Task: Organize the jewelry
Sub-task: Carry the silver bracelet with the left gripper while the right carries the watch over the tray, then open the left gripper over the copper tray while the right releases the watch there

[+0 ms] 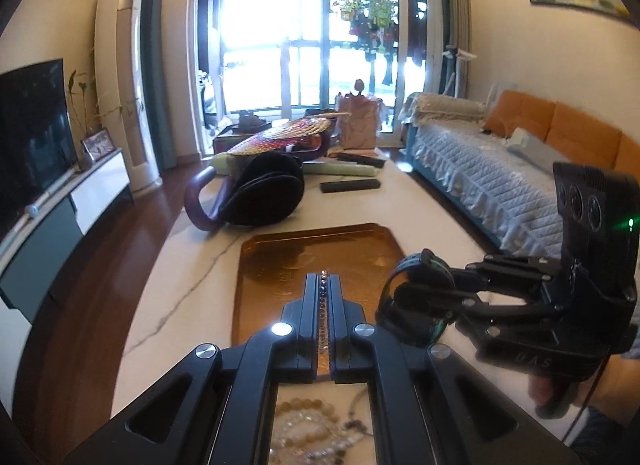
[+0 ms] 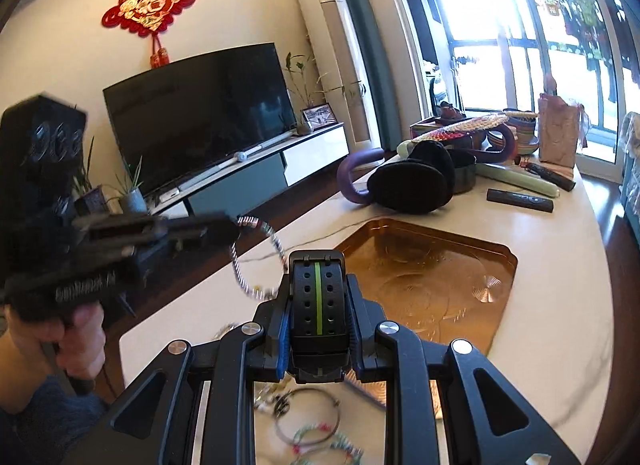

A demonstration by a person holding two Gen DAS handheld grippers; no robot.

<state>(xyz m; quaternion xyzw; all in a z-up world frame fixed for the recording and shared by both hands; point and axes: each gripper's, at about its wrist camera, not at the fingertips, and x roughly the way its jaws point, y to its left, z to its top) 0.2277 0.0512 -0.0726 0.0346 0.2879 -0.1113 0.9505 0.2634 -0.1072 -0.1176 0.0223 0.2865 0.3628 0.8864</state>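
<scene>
Bracelet [image 2: 256,261], beaded, limp and light, dangles pinched in left gripper [image 1: 325,285] above table [image 2: 560,265]. Right gripper [image 2: 318,305] clamps watch strap [image 2: 317,301]: flexible, grip broadside. Tray [image 2: 500,261] near.

My two black hand-held grippers

Left gripper [image 1: 324,285]: silver round screws. Right gripper [image 2: 318,297]: blue finger pads. Blue knit sleeve [image 2: 36,421], lower left of right view.

The tray [image 1: 256,249] sits on the table [image 1: 188,285] before me. Behind the tray lie earmuffs [image 1: 268,193] and a remote [image 1: 350,185]. On my side of the tray lies a heap of bracelets [image 1: 304,433]. Left of the tray, off the table, stands the television [image 1: 36,141]; right of it, the sofa [image 1: 500,169].
</scene>
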